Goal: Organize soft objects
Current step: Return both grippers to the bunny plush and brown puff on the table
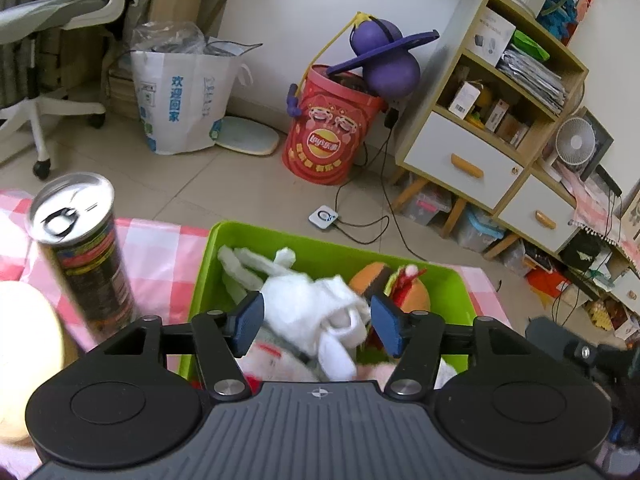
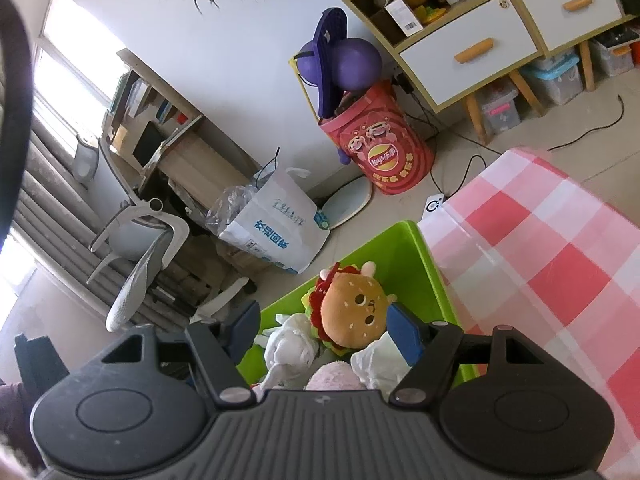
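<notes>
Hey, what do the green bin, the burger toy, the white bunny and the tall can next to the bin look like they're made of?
Green bin: looks like smooth, slightly glossy plastic, with rigid moulded walls.
Burger toy: plush fabric, short matte pile, stitched face.
White bunny: soft fleecy cloth, limp floppy ears.
Tall can: shiny metal top with pull ring; the printed body could be card or metal, I cannot tell.
</notes>
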